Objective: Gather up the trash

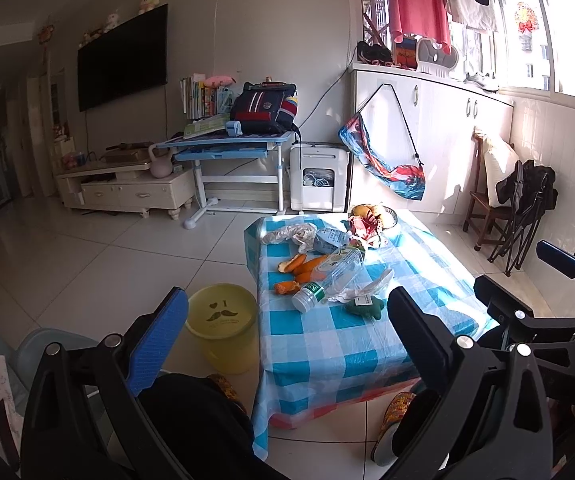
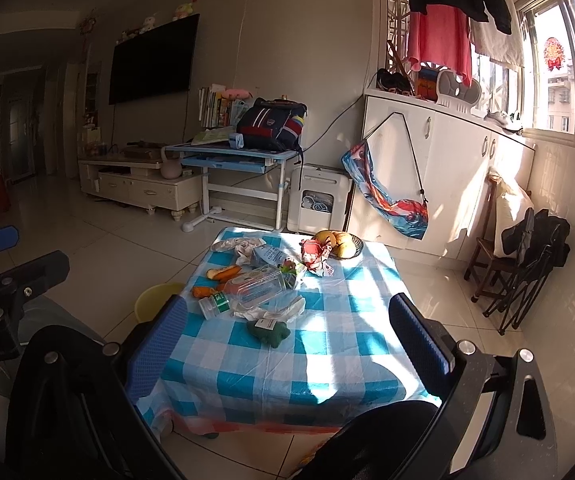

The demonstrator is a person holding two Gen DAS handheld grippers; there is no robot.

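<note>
Nothing collected yet, I judge: my left gripper and right gripper both hang spread, empty. Plastic bottle lies at twelve o'clock; yellow bin at ten. Next: reach, pinch bottle.

The left hand-held gripper hangs spread wide and empty above the near edge of the checked tabletop. Ahead of it lie a plastic bottle, orange peels and a green toy. A yellow bin stands on the floor beside its left finger.
</note>
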